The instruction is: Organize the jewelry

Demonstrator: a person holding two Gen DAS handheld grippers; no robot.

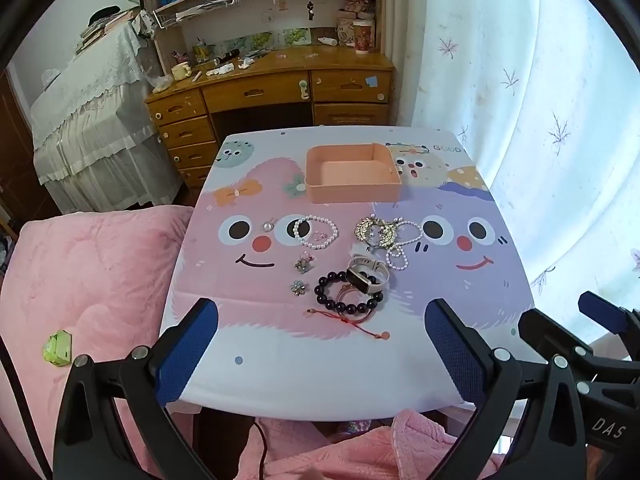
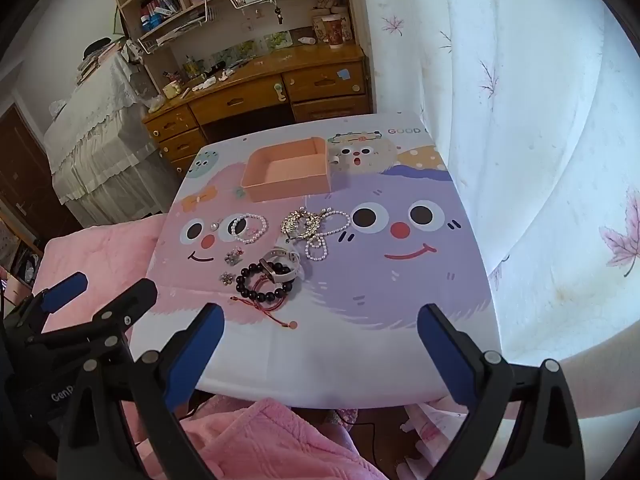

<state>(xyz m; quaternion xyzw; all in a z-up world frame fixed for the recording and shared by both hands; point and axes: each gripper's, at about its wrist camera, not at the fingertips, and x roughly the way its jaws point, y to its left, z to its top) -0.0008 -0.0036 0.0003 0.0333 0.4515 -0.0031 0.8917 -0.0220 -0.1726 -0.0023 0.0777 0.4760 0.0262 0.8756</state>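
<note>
An empty peach box (image 1: 352, 176) (image 2: 288, 176) stands at the far middle of the cartoon-print table (image 1: 280, 368). Jewelry lies in front of it: a pearl bracelet (image 1: 316, 232) (image 2: 249, 228), a gold brooch (image 1: 376, 232) (image 2: 299, 222), a pearl strand (image 1: 400, 254) (image 2: 324, 236), a white watch (image 1: 366, 274) (image 2: 282, 266), a dark bead bracelet (image 1: 348, 294) (image 2: 262, 284), a red cord (image 1: 352, 322) (image 2: 268, 312) and small flower pieces (image 1: 298, 288). My left gripper (image 1: 322, 328) is open and empty over the near edge. My right gripper (image 2: 320, 332) is open and empty beside it.
A pink blanket (image 1: 80, 280) lies left of and below the table. A green object (image 1: 58, 348) rests on it. A wooden desk with shelves (image 1: 272, 84) stands behind. A white curtain (image 1: 540, 120) hangs at the right. The right gripper shows at the left wrist view's right edge (image 1: 580, 344).
</note>
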